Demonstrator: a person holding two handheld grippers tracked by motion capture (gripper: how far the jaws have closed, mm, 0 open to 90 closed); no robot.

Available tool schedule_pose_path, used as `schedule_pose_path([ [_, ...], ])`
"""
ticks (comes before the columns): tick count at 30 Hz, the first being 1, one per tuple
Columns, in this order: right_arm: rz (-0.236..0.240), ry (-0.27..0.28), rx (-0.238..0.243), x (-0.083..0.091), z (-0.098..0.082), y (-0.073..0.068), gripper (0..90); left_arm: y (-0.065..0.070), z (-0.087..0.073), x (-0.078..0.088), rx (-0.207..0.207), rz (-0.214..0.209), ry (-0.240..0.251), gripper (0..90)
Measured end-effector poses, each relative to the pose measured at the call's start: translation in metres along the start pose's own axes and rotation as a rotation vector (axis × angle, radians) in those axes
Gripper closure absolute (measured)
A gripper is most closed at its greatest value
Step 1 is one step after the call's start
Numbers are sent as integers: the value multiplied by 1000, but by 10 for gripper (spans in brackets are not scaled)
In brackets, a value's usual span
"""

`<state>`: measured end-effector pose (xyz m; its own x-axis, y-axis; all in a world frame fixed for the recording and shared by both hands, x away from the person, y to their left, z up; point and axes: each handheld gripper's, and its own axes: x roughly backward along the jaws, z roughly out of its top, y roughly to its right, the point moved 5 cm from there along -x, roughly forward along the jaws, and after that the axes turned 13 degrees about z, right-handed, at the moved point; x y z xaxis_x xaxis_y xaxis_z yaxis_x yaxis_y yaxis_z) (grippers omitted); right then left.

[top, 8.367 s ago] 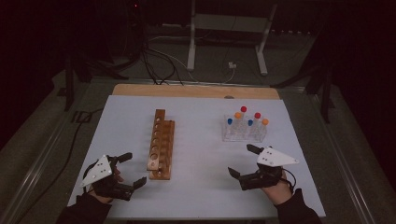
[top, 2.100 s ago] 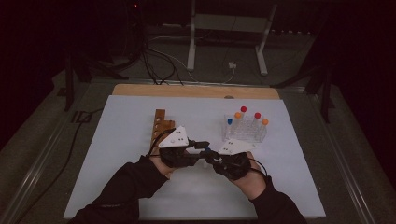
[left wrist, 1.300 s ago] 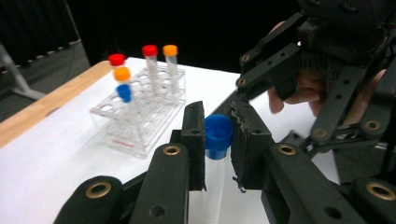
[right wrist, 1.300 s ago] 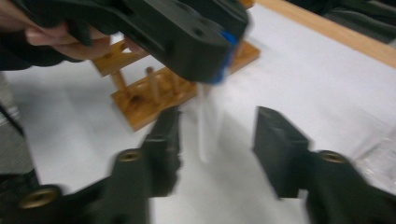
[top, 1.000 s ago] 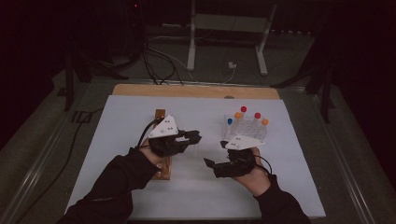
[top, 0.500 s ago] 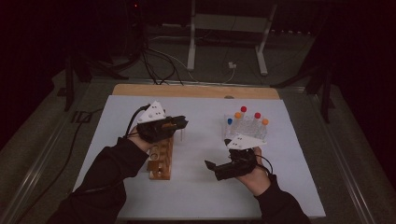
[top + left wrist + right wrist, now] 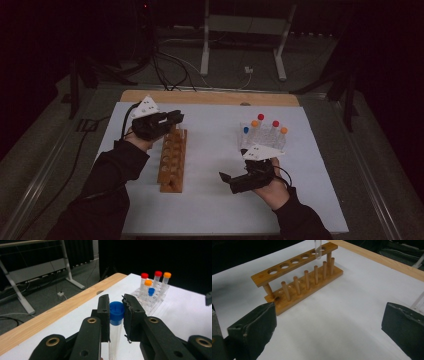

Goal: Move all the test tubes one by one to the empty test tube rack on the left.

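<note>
My left gripper [image 7: 172, 119], upper left over the wooden rack [image 7: 172, 159], clamps one blue-capped tube [image 7: 116, 322]. My right gripper [image 7: 231, 180], jaws just spread apart and empty, has bare white table [image 7: 210, 200] around it. Five capped tubes sit in the clear rack [image 7: 265, 135] at centre right.

No legible text, label, brand, number or sign on any item; tube caps and rack surfaces appear unmarked.

Plenty of bare white table [image 7: 210, 165] between the wooden rack [image 7: 172, 160] and the clear stand of capped tubes [image 7: 262, 132]. Row of pegs [image 7: 312, 276] blocking one long side of the rack. Holes on top all open. More free room near the table's front edge.
</note>
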<state>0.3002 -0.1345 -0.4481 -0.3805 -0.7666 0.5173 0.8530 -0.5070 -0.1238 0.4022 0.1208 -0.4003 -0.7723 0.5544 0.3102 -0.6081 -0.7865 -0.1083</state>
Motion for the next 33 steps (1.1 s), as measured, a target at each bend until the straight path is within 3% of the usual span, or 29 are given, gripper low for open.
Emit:
schedule_pose_path([
  [11,0,12,-6,2,1,0,0,-38,5,-4,32,105,-2,778],
  [17,-1,20,-12,4,1,1,0,-52,-3,-12,30,159,-20,779],
  [19,-2,18,-10,4,1,1,0,-54,-6,-16,65,151,-19,779],
  [23,-1,19,-13,5,2,2,0,-54,-16,-22,50,166,-45,778],
  [33,6,19,-16,5,1,2,0,-50,-39,-33,72,155,-72,778],
])
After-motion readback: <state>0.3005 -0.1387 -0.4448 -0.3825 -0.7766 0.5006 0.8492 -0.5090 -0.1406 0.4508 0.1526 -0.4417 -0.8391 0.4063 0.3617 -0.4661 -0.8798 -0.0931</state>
